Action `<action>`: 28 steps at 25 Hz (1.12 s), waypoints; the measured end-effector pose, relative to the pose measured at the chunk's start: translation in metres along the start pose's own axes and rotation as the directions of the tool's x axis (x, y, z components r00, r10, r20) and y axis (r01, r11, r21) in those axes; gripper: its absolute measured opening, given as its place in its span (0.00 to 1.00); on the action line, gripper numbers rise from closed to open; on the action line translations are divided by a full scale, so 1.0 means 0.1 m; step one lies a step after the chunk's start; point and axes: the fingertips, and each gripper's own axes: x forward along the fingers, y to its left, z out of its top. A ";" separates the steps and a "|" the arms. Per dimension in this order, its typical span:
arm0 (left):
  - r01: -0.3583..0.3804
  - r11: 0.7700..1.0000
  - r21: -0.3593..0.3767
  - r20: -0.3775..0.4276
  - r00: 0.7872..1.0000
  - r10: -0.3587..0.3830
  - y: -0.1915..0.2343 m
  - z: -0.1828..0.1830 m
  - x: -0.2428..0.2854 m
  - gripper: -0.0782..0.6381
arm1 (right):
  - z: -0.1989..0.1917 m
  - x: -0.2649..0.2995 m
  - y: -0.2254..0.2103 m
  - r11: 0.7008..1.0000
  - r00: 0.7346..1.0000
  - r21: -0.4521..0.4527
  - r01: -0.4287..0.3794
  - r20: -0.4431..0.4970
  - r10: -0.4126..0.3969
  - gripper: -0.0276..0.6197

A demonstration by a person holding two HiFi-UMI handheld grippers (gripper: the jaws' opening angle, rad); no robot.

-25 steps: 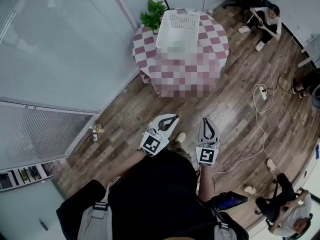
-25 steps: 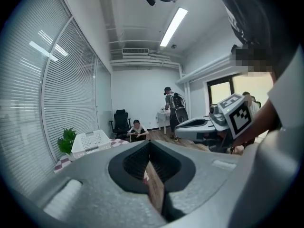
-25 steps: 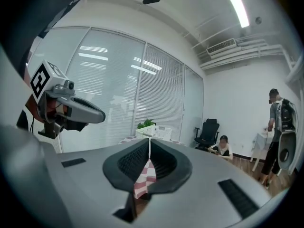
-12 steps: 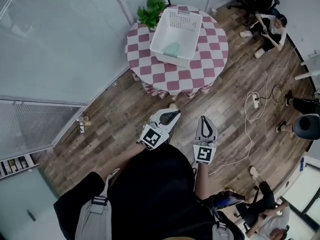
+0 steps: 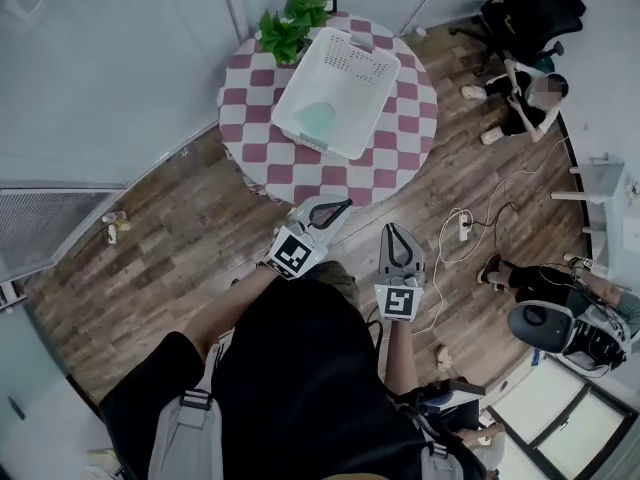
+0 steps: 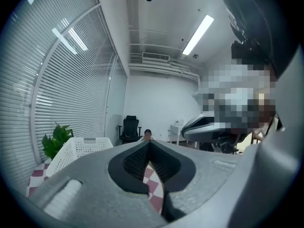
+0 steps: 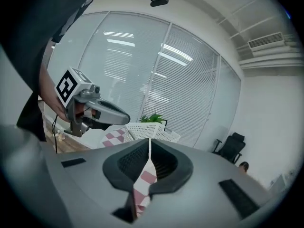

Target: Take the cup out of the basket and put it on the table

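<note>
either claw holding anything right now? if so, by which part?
Nothing is held. The left claw and right claw are both shut and empty. The cup lies in the basket.

- Your right gripper has its grey jaws pressed together, with nothing between them.
- Beyond them, a white perforated plastic basket sits on a red-and-white checked table.
- Your left gripper hovers at the left.

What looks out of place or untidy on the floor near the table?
A white power strip lies loose on the wood floor right of the table, in the walking area; someone could trip on it.
</note>
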 end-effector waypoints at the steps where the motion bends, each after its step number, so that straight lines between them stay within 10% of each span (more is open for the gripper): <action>1: -0.022 1.000 0.003 -0.001 1.000 0.022 0.12 0.00 0.04 0.12 | 0.01 0.13 -0.06 0.999 1.000 -0.028 -0.031 -0.005 0.030 0.06; 6: -0.164 0.986 -0.021 -0.028 0.986 0.163 0.54 -0.06 -0.07 0.12 | 0.18 0.73 -0.26 0.959 0.979 -0.202 -0.200 -0.006 0.203 0.06; 10: -0.312 0.950 -0.018 -0.089 0.947 0.309 0.80 -0.18 -0.22 0.12 | 0.35 1.31 -0.40 0.863 0.933 -0.375 -0.340 -0.021 0.358 0.07; 19: -0.639 0.764 -0.086 -0.126 0.768 0.628 0.96 -0.21 -0.57 0.12 | 0.53 2.30 -0.24 0.468 0.708 -0.619 -0.630 -0.211 0.674 0.18; 28: -0.791 0.605 -0.089 -0.166 0.611 0.774 0.85 -0.26 -0.89 0.12 | 0.21 2.74 0.12 0.054 0.533 -0.712 -0.700 -0.470 0.703 0.30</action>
